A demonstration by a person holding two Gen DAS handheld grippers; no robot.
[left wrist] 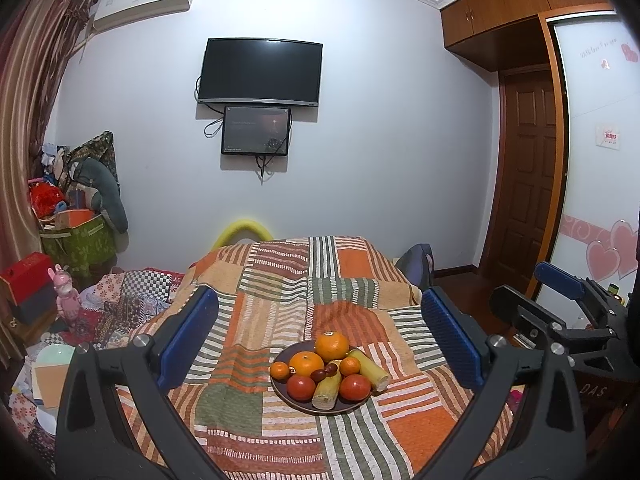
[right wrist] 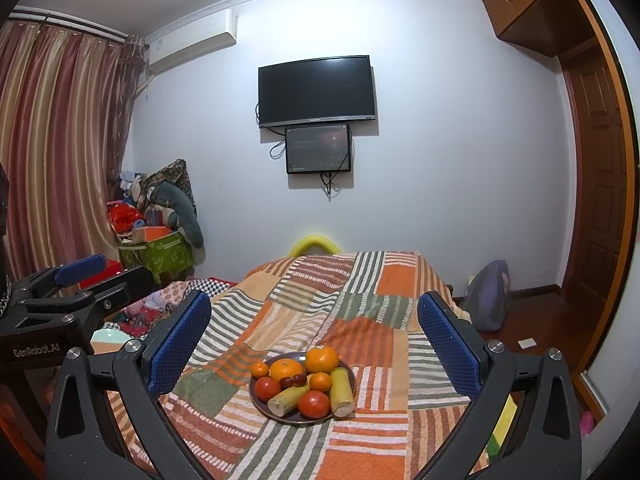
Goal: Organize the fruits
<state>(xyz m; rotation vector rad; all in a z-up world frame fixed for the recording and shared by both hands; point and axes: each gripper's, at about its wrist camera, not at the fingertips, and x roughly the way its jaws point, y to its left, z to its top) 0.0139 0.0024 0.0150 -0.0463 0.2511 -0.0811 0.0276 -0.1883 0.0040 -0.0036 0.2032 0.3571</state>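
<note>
A dark round plate (left wrist: 285, 396) (right wrist: 256, 398) sits on a patchwork cloth. It holds two large oranges (left wrist: 331, 346) (right wrist: 322, 359), two small mandarins (left wrist: 279, 370), two red tomatoes (left wrist: 301, 387) (right wrist: 313, 404), two small red dates (left wrist: 325, 372) and two yellow corn pieces (left wrist: 327, 390) (right wrist: 342, 391). My left gripper (left wrist: 320, 340) is open and empty, hovering in front of the plate. My right gripper (right wrist: 314, 344) is open and empty, also in front of the plate. The right gripper shows at the right edge of the left wrist view (left wrist: 560, 304), and the left gripper at the left edge of the right wrist view (right wrist: 76, 280).
The striped patchwork cloth (left wrist: 280, 280) covers the raised surface. A green box of clutter (left wrist: 80, 240) and a red box (left wrist: 24, 280) stand at the left. A pink toy (left wrist: 64, 296) stands on the bedding. A wooden door (left wrist: 528, 176) is at the right.
</note>
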